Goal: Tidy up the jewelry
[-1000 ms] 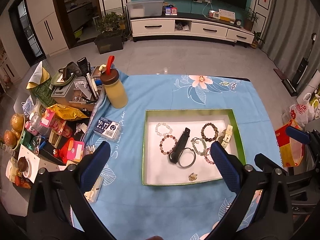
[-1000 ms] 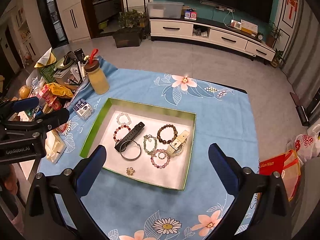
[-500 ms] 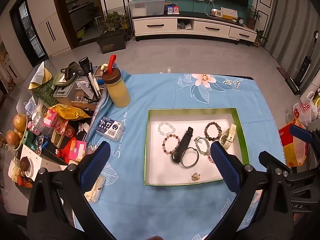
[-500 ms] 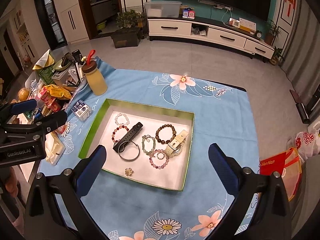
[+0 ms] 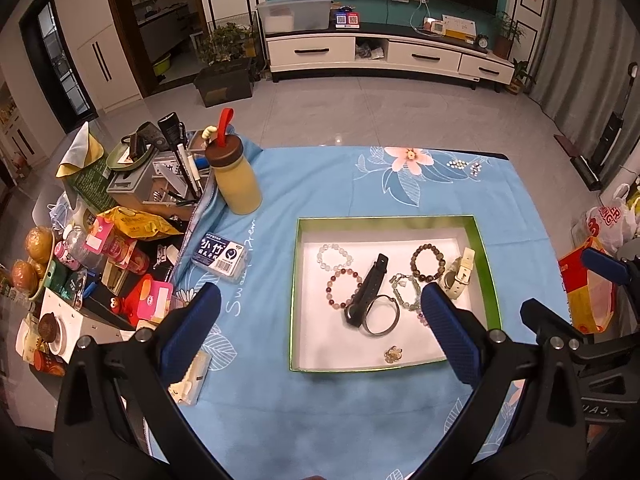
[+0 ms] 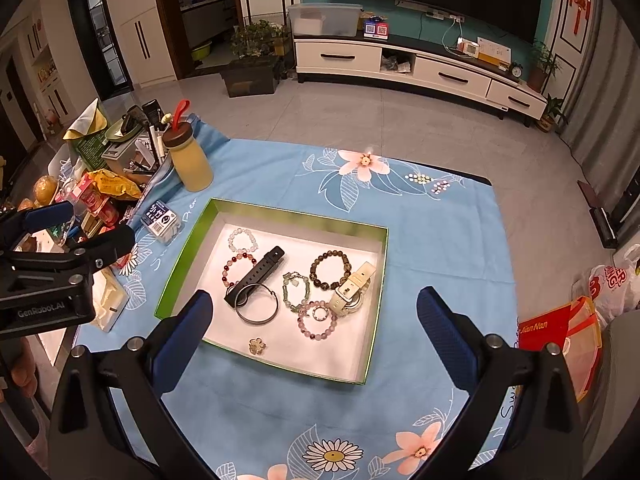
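Note:
A green-rimmed white tray [image 5: 295,280] [image 6: 184,248] lies on the blue flowered cloth. In it lie several bead bracelets, a black watch strap [image 5: 370,284] [image 6: 256,274], a metal bangle [image 5: 382,316] [image 6: 256,307], a cream watch [image 5: 458,274] [image 6: 354,284] and a small gold charm [image 5: 393,354] [image 6: 257,346]. My left gripper [image 5: 320,320] is open and empty, above the tray's near left side. My right gripper [image 6: 312,316] is open and empty, above the tray's near edge.
A yellow bottle with a brown lid [image 5: 236,180] [image 6: 190,162] stands at the cloth's far left. A small card box [image 5: 220,256] [image 6: 160,216] lies left of the tray. Snacks, pens and boxes [image 5: 100,232] crowd the left side. A red bag [image 6: 556,332] sits at right.
Both views have drifted slightly, the tray shifting a little in frame. Both grippers stay open and nothing in the tray has moved.

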The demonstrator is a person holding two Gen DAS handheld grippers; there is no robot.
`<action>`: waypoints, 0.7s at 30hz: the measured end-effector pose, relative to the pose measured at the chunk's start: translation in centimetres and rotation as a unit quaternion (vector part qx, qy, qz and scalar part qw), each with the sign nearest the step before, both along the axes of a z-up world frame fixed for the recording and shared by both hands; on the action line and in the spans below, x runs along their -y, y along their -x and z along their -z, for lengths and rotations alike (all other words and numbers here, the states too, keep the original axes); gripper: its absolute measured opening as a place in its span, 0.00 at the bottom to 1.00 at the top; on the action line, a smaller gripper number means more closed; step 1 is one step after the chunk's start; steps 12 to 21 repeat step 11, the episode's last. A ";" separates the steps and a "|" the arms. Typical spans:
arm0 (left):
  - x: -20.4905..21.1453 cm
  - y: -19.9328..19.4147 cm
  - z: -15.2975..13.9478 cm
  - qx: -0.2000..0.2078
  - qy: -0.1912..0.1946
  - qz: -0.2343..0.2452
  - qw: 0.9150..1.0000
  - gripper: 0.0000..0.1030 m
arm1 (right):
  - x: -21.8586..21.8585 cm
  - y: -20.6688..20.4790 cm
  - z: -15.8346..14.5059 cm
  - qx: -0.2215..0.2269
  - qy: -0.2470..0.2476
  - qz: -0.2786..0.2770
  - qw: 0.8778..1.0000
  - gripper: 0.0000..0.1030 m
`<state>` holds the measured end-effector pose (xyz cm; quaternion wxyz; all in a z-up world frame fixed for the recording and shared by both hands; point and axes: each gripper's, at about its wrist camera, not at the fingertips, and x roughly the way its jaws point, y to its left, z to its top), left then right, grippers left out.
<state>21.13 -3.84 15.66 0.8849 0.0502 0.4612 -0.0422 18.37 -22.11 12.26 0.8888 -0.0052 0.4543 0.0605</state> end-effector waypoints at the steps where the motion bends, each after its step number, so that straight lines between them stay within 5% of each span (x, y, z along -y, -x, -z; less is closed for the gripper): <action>1: -0.1 -0.1 0.1 -0.002 0.001 -0.001 1.000 0.98 | 0.0 0.0 0.0 0.000 -0.001 0.000 1.000 0.99; 21: -0.6 -0.3 0.8 -0.021 0.006 -0.010 1.000 0.98 | 0.0 -0.1 0.1 -0.001 -0.001 0.004 1.000 0.99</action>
